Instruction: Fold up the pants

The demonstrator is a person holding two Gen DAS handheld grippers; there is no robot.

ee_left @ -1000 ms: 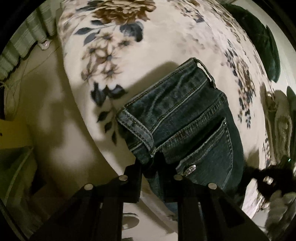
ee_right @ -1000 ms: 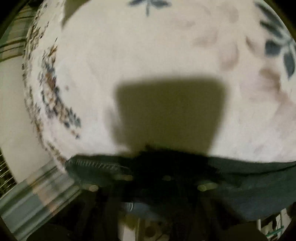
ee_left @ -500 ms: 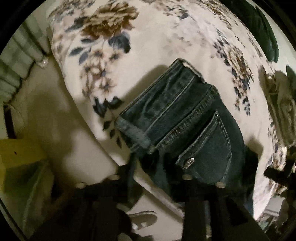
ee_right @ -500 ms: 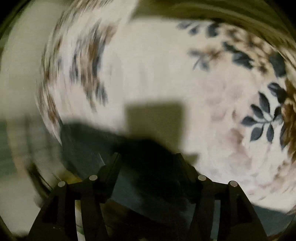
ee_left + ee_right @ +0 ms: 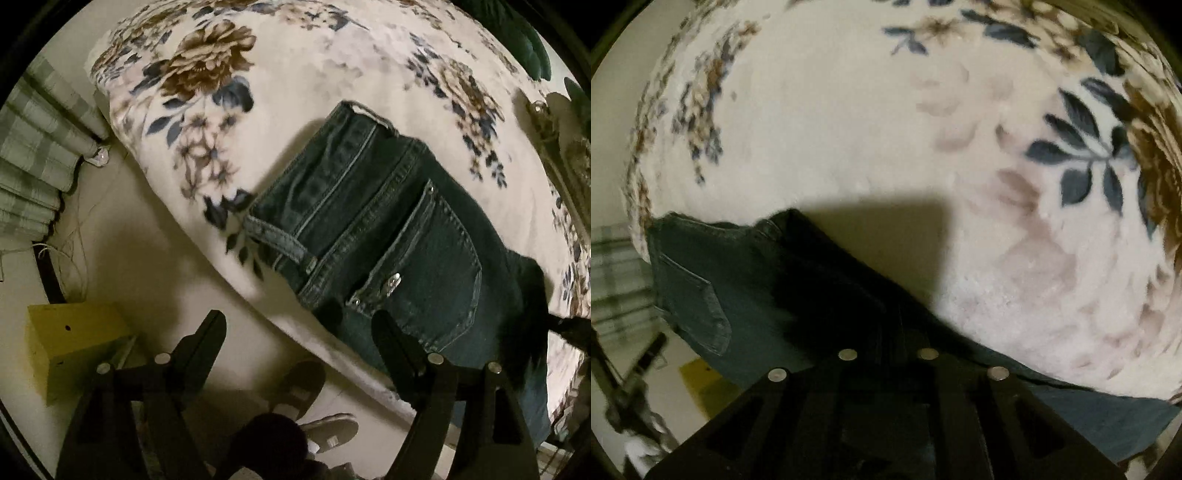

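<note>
Left wrist view: my left gripper (image 5: 299, 325) stands wide open, its two fingers well apart, and it holds nothing. Floor, a sandal (image 5: 301, 387) and the bed's edge show through the gap between the jaws. The right-hand finger (image 5: 391, 339) overlaps the lower edge of the jeans (image 5: 417, 243) in this view; I cannot tell whether it touches the denim or hangs just above it. From the gripper toward 1 o'clock the jeans lie flat on the floral blanket (image 5: 317, 92), waistband toward 11 o'clock, back pocket (image 5: 436, 266) facing up, and the lower part draping over the mattress edge toward 5 o'clock. A yellow box (image 5: 74, 343) sits on the floor at 9 o'clock and a plaid curtain (image 5: 33, 155) hangs at 10 o'clock. Right wrist view: my right gripper (image 5: 888, 354) has its fingers drawn close together, with dark denim directly ahead of the tips. Shadow hides the contact, so I judge it to be clamped on the jeans (image 5: 746, 280) but cannot confirm this. From this gripper the denim runs out to 9 o'clock, where the pocket (image 5: 698, 306) shows, and the blanket (image 5: 849, 129) fills the field from 10 to 3 o'clock. I judge the step in hand to be re-gripping between folds. The next move calls for closing the left gripper on the hanging edge, level with the right, then lifting both together to carry that edge over toward the waistband.
</note>
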